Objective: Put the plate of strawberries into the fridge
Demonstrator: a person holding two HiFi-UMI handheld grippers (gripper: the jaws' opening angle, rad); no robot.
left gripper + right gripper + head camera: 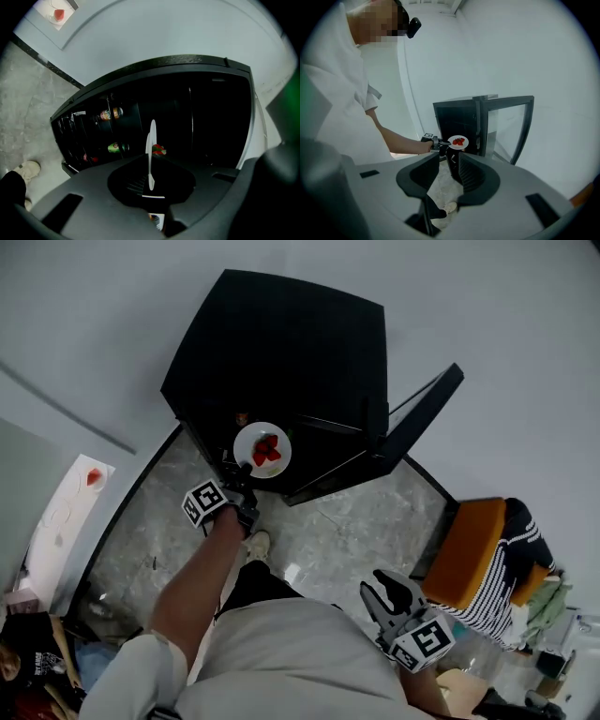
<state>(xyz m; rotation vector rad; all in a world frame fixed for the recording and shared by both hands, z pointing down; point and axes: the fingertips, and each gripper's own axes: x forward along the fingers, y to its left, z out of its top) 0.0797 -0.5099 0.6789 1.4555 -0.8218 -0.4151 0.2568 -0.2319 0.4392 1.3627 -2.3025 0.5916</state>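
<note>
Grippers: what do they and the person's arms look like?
The left gripper and right gripper are dark grey plastic two-jaw bodies with ribbed pads. Each carries a white cube with black square markers. The person wears a white short sleeve.

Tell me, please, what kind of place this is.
Probably a plain indoor room, perhaps a test space: a small black fridge with its door open stands on a marble-like floor by bare white walls, near an orange seat.

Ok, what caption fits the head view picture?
Left gripper holds the plate of strawberries before the open black fridge.
</note>
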